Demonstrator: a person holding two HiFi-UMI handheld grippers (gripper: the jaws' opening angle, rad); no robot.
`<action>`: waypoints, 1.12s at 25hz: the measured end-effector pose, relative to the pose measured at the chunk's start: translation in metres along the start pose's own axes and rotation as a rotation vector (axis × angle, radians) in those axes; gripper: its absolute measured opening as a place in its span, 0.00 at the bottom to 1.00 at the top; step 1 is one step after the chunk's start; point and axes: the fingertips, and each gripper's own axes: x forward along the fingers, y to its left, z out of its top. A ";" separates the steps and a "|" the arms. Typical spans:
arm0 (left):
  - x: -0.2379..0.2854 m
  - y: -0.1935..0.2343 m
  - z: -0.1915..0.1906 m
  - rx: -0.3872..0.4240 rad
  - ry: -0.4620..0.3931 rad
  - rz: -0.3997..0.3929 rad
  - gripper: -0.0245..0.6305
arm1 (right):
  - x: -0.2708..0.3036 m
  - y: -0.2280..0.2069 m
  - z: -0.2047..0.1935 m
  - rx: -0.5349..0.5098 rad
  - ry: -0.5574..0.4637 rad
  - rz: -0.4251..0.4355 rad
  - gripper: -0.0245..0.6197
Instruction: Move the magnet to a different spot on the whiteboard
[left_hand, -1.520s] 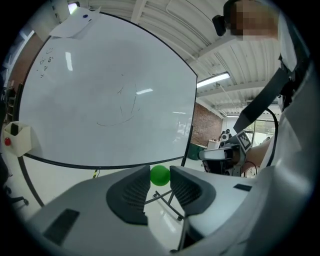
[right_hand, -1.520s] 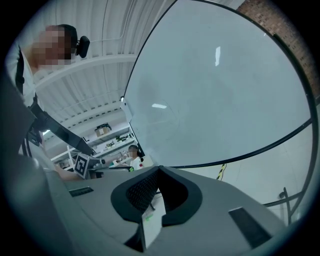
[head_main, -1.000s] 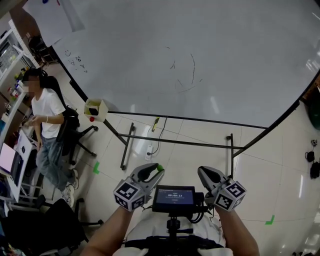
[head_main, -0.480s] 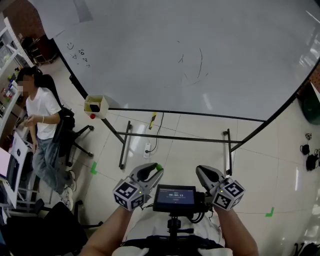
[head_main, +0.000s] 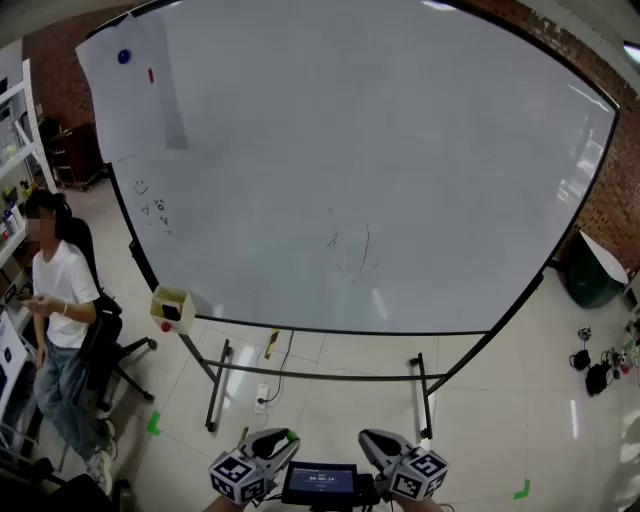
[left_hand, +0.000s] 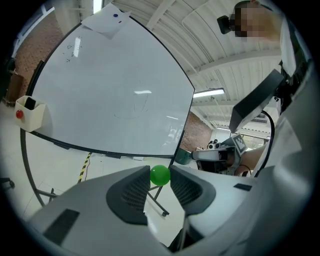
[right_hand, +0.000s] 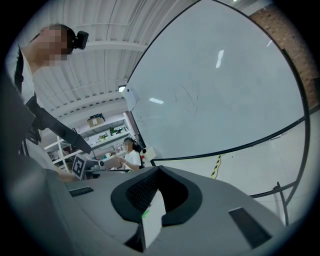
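Left hand-held gripper (left_hand: 159, 171) pinches the green magnet (left_hand: 160, 176); right hand-held gripper (right_hand: 159, 171) is closed, empty. Next, I judge: reach the far whiteboard (head_main: 400, 150) and press the magnet on.

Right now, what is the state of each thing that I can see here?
left tongs, shut on green ball
green ball, held at the tips, off the whiteboard
right tongs, shut, empty
whiteboard, upright, faint scribbles
paper, on whiteboard under blue magnet

Whiteboard (head_main: 350, 150) farther off, fully visible
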 end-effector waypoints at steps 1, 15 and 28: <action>0.004 -0.002 0.006 0.006 -0.008 -0.007 0.27 | 0.000 -0.003 0.005 -0.007 -0.004 -0.005 0.07; 0.071 -0.005 0.027 0.044 0.036 -0.036 0.27 | -0.010 -0.040 0.031 0.021 -0.040 -0.009 0.07; 0.170 -0.008 0.064 0.088 0.063 -0.007 0.27 | -0.023 -0.136 0.086 0.034 -0.104 -0.027 0.07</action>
